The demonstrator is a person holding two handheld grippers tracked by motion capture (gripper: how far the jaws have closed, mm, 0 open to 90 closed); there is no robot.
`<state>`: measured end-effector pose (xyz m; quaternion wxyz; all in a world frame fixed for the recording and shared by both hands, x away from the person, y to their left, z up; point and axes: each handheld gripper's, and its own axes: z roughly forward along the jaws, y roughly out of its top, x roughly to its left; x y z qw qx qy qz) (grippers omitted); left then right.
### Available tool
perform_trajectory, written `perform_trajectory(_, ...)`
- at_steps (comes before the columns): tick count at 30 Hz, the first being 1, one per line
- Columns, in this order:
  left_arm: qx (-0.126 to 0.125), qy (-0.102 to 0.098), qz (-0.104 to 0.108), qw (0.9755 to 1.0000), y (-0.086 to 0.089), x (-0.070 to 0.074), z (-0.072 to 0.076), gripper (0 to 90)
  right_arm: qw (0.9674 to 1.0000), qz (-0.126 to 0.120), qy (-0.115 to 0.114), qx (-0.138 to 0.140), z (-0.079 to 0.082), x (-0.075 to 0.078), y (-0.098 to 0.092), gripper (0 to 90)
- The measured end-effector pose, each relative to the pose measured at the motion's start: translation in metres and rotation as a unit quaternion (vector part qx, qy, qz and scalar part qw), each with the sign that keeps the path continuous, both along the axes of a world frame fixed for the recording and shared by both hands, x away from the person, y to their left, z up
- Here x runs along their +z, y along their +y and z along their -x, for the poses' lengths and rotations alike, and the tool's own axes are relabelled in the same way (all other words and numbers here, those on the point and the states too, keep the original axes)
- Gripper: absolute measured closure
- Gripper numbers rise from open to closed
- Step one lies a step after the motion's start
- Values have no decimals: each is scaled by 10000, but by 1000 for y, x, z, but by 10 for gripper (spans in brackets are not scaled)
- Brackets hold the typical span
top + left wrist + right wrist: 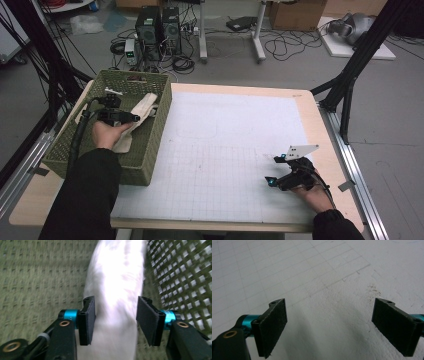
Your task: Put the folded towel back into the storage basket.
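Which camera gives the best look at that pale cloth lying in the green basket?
The high view: it shows the whole cloth draped inside the basket. The left gripper view shows a blurred close-up of it between the open left gripper. The right gripper view faces the white mat.

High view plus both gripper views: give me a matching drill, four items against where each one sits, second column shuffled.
Things:
1. white cloth
2. green woven plastic basket
3. left gripper
4. right gripper

Places:
A. over the white gridded mat, jaws wide apart with nothing between them
B. lying inside the basket
C. on the table's left edge
D. inside the basket, pads either side of the cloth without pressing it

Pairs: 1-B, 2-C, 3-D, 4-A
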<state>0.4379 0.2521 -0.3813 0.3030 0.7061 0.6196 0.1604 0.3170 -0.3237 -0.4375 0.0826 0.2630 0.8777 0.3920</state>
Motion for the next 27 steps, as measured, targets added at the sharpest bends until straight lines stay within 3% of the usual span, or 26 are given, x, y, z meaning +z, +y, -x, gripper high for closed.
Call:
perform_trajectory(3,-151,43,-237,9996,3,5,4,473,10000,-6,20,9,1,0,1,119)
perform_trajectory(10,-388,528,-712,9953,6,3,10,449,10000,4,8,26,1,1,1,119)
perform_trajectory(12,-468,658,-744,9940,7,1,10,456,10000,0,-1,41,1,0,1,119)
perform_trajectory(15,-490,914,-719,9920,4,-3,9,567,10000,-8,12,34,2,0,1,119)
perform_trajectory(17,-539,910,-778,9913,0,-7,8,779,10000,-14,20,40,1,0,1,119)
perform_trajectory(19,-507,866,-597,9932,0,-11,6,822,10000,-14,31,44,2,0,1,119)
perform_trajectory(22,-481,861,-621,9932,-2,-13,2,811,10000,4,42,64,1,-1,2,119)
perform_trajectory(27,-742,767,-689,9919,-4,-9,5,682,9999,-13,55,91,1,0,3,119)
